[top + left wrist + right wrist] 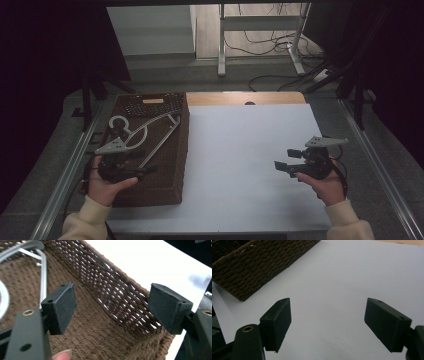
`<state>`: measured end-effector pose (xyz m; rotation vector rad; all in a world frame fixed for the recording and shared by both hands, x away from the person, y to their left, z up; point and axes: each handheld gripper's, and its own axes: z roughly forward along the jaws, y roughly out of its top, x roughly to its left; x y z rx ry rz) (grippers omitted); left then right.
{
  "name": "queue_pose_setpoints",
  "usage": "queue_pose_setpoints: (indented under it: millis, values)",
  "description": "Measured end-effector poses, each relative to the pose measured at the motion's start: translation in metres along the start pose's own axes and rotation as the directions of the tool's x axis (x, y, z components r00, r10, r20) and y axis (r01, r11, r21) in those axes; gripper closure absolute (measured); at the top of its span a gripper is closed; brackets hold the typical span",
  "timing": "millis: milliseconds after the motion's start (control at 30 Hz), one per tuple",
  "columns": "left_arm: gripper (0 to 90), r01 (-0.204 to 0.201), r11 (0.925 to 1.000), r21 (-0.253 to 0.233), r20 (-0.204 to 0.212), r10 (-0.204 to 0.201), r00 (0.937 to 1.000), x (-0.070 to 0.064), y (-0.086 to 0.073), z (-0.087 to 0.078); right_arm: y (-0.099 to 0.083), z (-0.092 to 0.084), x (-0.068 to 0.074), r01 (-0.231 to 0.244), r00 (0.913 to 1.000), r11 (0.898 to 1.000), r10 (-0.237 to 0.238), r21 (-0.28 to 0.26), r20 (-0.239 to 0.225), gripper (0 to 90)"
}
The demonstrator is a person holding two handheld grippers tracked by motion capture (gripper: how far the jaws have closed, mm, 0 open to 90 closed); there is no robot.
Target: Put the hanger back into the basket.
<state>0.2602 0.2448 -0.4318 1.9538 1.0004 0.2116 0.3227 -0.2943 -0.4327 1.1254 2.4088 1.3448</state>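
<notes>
light, stiff, slippery metal hanger lying in the wicker basket just ahead of the left gripper, jaws apart and empty: to be pinched on a thin straight bar.

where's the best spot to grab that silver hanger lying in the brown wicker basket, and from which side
Probably the silver metal hanger by its long straight bar, coming straight down from above: it lies flat in the brown woven wicker basket, whose walls block any level approach. The open left gripper hangs over the basket, nothing between its jaws.
</notes>
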Motion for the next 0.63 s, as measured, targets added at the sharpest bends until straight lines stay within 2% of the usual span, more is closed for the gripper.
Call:
queue_pose_setpoints:
  millis: [133, 300, 633]
  values:
    - [22.7, 0.005, 0.9999, 0.011, 0.001, -0.005, 1.0000, -0.0045, -0.0070, 0.0016, -0.0028, -0.0009, 0.0024, 0.002, 0.9997, 1.000, -0.002, -0.006, 0.023, 21.4]
    - [22.7, 0.011, 0.9999, 0.006, -0.006, -0.011, 0.9999, -0.0057, -0.0103, -0.0011, -0.0076, -0.0025, -0.0018, -0.011, 0.9988, 1.000, 0.011, -0.014, 0.048, 20.8]
    - [22.6, 0.006, 0.9999, -0.011, -0.002, -0.006, 1.0000, -0.0055, -0.0086, -0.0021, -0.0095, -0.0012, -0.0034, -0.015, 0.9985, 1.000, 0.016, -0.015, 0.053, 19.1]
